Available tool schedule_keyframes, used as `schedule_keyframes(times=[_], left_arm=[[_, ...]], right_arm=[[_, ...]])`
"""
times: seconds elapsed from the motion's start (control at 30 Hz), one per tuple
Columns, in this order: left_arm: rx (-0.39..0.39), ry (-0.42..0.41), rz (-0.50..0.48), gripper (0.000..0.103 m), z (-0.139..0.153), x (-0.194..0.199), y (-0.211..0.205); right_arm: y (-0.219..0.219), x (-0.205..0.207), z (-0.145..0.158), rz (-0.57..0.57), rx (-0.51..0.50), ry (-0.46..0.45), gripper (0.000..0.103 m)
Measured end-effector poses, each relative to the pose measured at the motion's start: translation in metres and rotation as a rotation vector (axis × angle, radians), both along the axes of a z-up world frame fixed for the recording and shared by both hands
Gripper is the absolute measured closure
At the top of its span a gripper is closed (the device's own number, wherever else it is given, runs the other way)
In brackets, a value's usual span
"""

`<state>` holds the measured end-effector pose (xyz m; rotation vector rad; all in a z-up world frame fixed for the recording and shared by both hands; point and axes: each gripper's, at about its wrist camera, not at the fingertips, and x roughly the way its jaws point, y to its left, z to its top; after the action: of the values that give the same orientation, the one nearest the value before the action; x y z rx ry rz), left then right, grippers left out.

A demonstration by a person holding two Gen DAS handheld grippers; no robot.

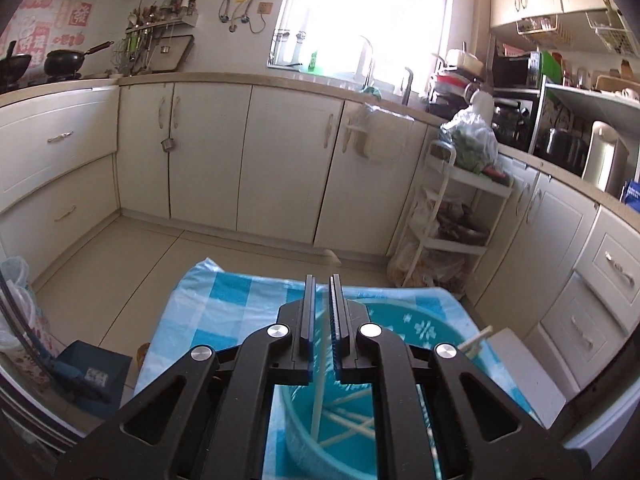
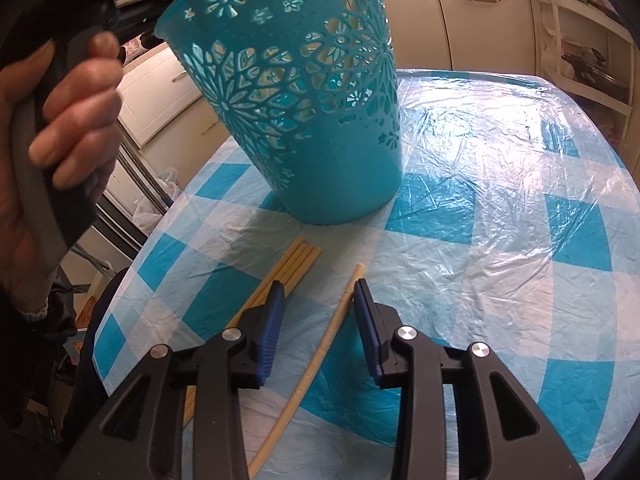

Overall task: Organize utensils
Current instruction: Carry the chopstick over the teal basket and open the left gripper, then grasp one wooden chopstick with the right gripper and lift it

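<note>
- The left gripper [image 1: 321,300] hangs above a teal basket [image 1: 424,330]; its fingers [image 1: 308,308] stand almost together, with a narrow gap, and a pale chopstick [image 1: 319,380] runs down through that gap into the basket
- Whether the fingers actually pinch that chopstick or only frame it cannot be told from the left wrist view
- Several more pale chopsticks [image 1: 352,420] lie crossed on the bottom of the basket, and one end [image 1: 478,338] sticks out over its right rim
- In the right wrist view the basket [image 2: 304,92] is a round teal plastic bin, wider at the top, with flower and petal cut-outs through its wall; it stands on the counter [image 2: 500,184], which is covered by a blue and white checked cloth under clear wrinkled plastic
- The right gripper [image 2: 320,292] is low over the counter with its fingers [image 2: 366,312] spread wide; a single long cream chopstick [image 2: 320,356] lies on the cloth between them, close to the right finger
- A bundle of about four cream chopsticks [image 2: 298,262] lies side by side just left of it, partly under the left finger, with the tips near the foot of the basket
- The person's left hand [image 2: 60,120] grips the handle of the other gripper at the left edge
</note>
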<state>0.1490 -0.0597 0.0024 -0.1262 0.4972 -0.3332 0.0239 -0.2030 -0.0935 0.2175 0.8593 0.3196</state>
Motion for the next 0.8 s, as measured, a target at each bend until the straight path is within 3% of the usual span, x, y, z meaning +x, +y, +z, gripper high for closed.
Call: schedule_keyframes(times=[0.03, 0.1, 0.3, 0.43, 0.53, 0.8], left_arm=[[0.004, 0.002, 0.007, 0.089, -0.001, -0.005, 0.005], [0.004, -0.002, 0.031, 0.064, -0.001, -0.016, 0.018], [-0.027, -0.013, 0.169, 0.027, -0.007, -0.057, 0.075], [-0.052, 0.086, 0.226, 0.022, -0.039, -0.066, 0.103], [-0.041, 0.17, 0.222, 0.022, -0.07, -0.066, 0.107], [0.014, 0.241, 0.157, 0.022, -0.107, -0.063, 0.088]], right_arm=[[0.001, 0.0, 0.0, 0.0, -0.004, -0.001, 0.067], [0.003, 0.0, 0.0, 0.0, -0.022, -0.003, 0.067], [0.015, -0.001, 0.001, -0.016, -0.117, -0.013, 0.067], [0.023, 0.0, 0.0, -0.029, -0.199, -0.018, 0.075], [0.026, 0.0, -0.001, -0.014, -0.279, -0.025, 0.091], [0.009, 0.001, 0.001, 0.024, -0.303, 0.05, 0.096]])
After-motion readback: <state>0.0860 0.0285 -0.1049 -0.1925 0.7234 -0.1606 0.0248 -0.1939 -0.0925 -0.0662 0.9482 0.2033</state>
